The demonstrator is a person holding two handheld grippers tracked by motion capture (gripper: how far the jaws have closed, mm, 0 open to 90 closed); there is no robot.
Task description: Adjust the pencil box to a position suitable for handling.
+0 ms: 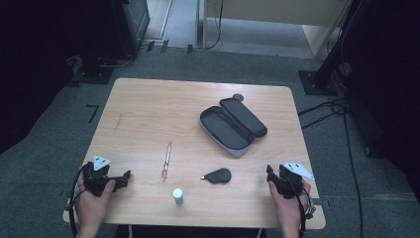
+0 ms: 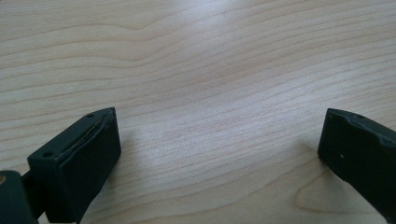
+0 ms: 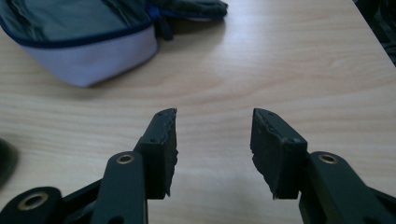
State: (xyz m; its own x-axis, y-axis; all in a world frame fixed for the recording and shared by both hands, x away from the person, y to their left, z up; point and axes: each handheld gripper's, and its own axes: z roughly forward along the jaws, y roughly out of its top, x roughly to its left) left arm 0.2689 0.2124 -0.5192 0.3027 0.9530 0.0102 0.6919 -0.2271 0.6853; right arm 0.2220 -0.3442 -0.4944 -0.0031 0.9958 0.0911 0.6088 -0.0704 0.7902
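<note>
An open pencil case (image 1: 232, 127), dark inside with a pale lilac shell, lies right of the table's middle; its near end (image 3: 93, 46) lies ahead of my right gripper. A pen (image 1: 167, 160) lies mid-table. A black teardrop-shaped object (image 1: 218, 175) rests near the front, and its edge (image 3: 6, 161) is at the left of the right gripper view. A small white bottle with a green base (image 1: 178, 196) stands at the front edge. My left gripper (image 1: 125, 177) (image 2: 219, 133) is wide open over bare wood at the front left. My right gripper (image 1: 271, 173) (image 3: 214, 128) is open and empty at the front right.
The wooden table (image 1: 148, 114) has rounded corners. A small dark round thing (image 1: 238, 97) sits just behind the pencil case. Bare wood stretches over the left and far parts. Cables (image 1: 327, 106) and stand bases lie on the carpet around the table.
</note>
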